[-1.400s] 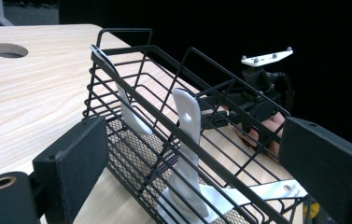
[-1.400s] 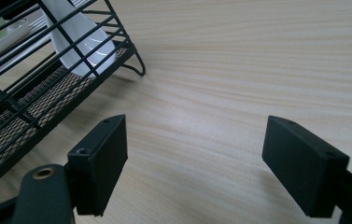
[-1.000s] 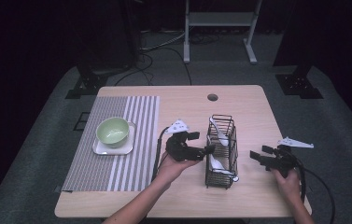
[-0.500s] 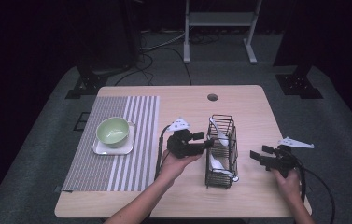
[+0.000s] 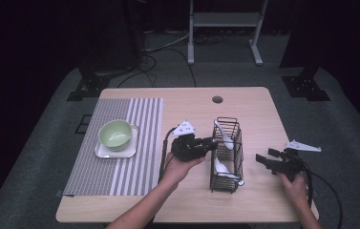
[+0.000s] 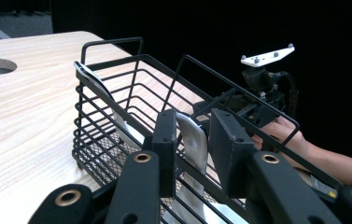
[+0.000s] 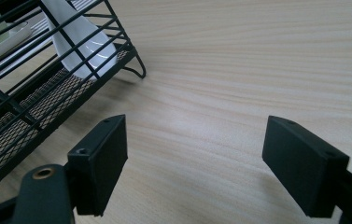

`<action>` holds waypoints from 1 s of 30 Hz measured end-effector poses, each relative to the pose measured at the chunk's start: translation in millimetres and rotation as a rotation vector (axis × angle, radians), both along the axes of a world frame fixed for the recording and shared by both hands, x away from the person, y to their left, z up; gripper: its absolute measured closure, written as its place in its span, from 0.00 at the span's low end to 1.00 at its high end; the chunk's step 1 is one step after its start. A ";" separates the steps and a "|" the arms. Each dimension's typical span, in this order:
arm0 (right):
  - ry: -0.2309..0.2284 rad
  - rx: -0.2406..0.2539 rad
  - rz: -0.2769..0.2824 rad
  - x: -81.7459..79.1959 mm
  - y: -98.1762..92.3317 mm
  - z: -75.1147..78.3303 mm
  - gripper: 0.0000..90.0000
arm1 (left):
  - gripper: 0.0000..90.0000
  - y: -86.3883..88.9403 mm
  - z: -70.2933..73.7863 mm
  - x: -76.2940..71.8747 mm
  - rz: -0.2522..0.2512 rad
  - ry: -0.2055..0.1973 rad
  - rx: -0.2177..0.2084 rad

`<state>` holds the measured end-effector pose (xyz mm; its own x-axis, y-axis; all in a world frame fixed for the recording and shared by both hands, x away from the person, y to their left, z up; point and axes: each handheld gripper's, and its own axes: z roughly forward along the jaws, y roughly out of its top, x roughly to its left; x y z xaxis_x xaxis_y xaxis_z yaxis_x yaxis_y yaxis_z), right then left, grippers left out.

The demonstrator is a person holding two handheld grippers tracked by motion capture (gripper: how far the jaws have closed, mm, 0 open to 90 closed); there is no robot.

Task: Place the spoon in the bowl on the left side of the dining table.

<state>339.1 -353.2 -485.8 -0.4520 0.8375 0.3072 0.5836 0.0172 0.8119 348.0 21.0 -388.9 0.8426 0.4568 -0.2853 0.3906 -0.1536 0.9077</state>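
- my left gripper reaches over the near side of the black wire basket, which stands about mid-table on the wooden table.
- in the left gripper view a white spoon stands between my two jaws, its handle against the left pad; the right pad looks a little apart from it, so i cannot tell whether i am pinching it.
- that spoon leans inside the basket; a second white spoon leans against the basket's far end.
- my right gripper hovers to the right of the basket, apart from it, jaws spread wide with bare table between them.
- the right gripper view shows the basket's mesh floor and a foot at close range, with a spoon bowl resting low against the wires.
- the high view adds what the gripper views leave out: a green bowl on a white square plate, on a striped placemat, well to the left of the basket.
- the left gripper view also shows my right hand beyond the basket.
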 end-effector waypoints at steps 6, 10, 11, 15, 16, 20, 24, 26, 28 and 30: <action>0.000 -0.002 0.000 0.0 0.1 0.0 0.23 | 0.88 -0.2 0.0 -2.1 -0.018 -0.001 -0.007; 0.000 -0.001 -0.001 0.0 0.1 0.0 0.23 | 0.90 -0.5 0.5 -3.4 -0.027 0.005 -0.007; 0.000 -0.001 -0.001 0.0 0.1 0.0 0.23 | 0.91 -0.2 0.4 -3.2 -0.035 0.018 -0.017; 0.004 -0.003 0.001 0.0 0.4 0.1 0.23 | 0.93 0.2 -0.4 -2.7 -0.043 0.054 -0.043; 0.003 -0.003 0.001 0.0 0.5 0.1 0.23 | 0.94 0.2 -0.5 -2.5 -0.044 0.060 -0.047; 0.002 -0.001 0.001 0.2 0.1 0.0 0.23 | 0.94 -0.4 -1.1 -2.2 -0.037 0.080 -0.070; 0.004 0.000 0.002 0.3 -0.1 0.0 0.23 | 0.94 0.8 0.0 -1.7 -0.041 0.098 -0.098; 0.006 0.001 0.002 0.4 0.0 0.0 0.23 | 0.94 1.6 2.5 -1.5 -0.046 0.102 -0.108; 0.006 0.001 0.002 0.4 0.0 0.0 0.23 | 0.94 1.9 6.1 -2.3 -0.048 0.101 -0.122; 0.007 0.002 0.001 0.4 -0.1 0.0 0.23 | 0.94 2.4 8.4 -2.6 -0.051 0.104 -0.135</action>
